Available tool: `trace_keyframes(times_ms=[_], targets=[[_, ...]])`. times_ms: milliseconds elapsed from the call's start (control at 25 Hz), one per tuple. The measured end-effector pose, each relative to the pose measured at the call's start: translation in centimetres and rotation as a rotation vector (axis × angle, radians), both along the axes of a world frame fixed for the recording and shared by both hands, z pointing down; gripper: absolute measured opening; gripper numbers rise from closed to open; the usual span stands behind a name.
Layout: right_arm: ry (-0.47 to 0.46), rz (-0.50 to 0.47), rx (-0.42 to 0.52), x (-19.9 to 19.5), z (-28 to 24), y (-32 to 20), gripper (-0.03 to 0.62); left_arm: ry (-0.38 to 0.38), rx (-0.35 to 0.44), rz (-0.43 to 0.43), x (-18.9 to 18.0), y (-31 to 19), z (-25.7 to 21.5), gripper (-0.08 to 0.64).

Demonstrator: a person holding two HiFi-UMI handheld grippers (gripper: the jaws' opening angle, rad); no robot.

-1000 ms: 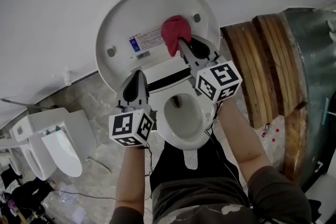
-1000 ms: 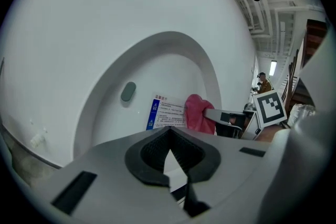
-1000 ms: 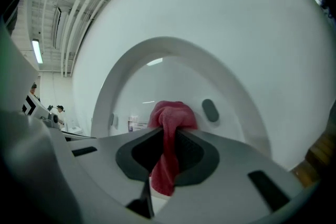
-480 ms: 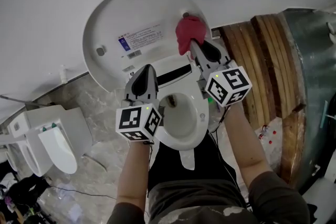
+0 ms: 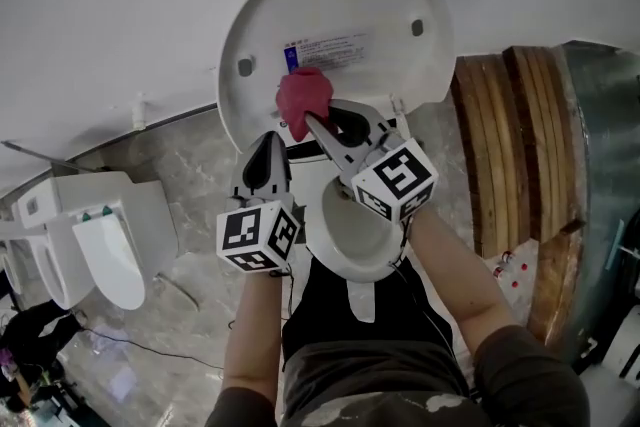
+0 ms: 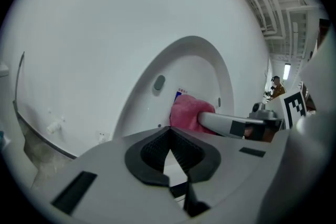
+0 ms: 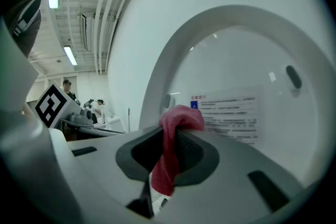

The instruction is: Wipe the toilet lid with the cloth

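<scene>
The person is wearing a dark olive-grey short-sleeved top with pale blotches, over something black below. The left gripper and right gripper are both showing light grey, tapering shells with black ribbed pads. Each is carrying a white cube printed with black square markers. A thin dark cable is trailing beside the right forearm.
</scene>
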State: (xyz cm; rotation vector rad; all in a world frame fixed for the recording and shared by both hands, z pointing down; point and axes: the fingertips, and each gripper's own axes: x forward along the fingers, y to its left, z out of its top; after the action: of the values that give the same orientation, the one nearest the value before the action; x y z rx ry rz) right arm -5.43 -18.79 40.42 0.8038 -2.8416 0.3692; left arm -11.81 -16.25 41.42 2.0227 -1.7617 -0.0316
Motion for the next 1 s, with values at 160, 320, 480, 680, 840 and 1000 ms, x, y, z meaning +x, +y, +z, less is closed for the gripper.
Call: trace_keyframes(times_ms=[160, 320, 480, 680, 840, 1000], targets=[[0.016, -0.063, -0.022, -4.9, 1.8, 0.6, 0.043, 0.001, -0.021, -0.032, -3.2, 0.5, 1.0, 0.006], [0.018, -0.089, -0.038, -8.1, 3.1, 0.5, 0.043, 0.006, -0.032, -0.020, -4.4, 0.5, 1.9, 0.006], [0.016, -0.067, -0.054, -8.6, 4.1, -0.2, 0.043, 0.009, -0.038, 0.000, -4.5, 0.1, 2.5, 0.006], [0.027, 0.001, -0.076, -5.9, 5.0, -1.4, 0.043, 0.007, -0.043, 0.027, -3.3, -0.8, 2.7, 0.008], [0.025, 0.072, -0.092, -2.2, 5.2, -2.7, 0.043, 0.003, -0.047, 0.048, -1.5, -1.7, 2.6, 0.006], [0.023, 0.142, -0.098, 2.1, 5.3, -4.2, 0.043, -0.015, -0.045, 0.079, 1.5, -2.7, 2.5, 0.006]])
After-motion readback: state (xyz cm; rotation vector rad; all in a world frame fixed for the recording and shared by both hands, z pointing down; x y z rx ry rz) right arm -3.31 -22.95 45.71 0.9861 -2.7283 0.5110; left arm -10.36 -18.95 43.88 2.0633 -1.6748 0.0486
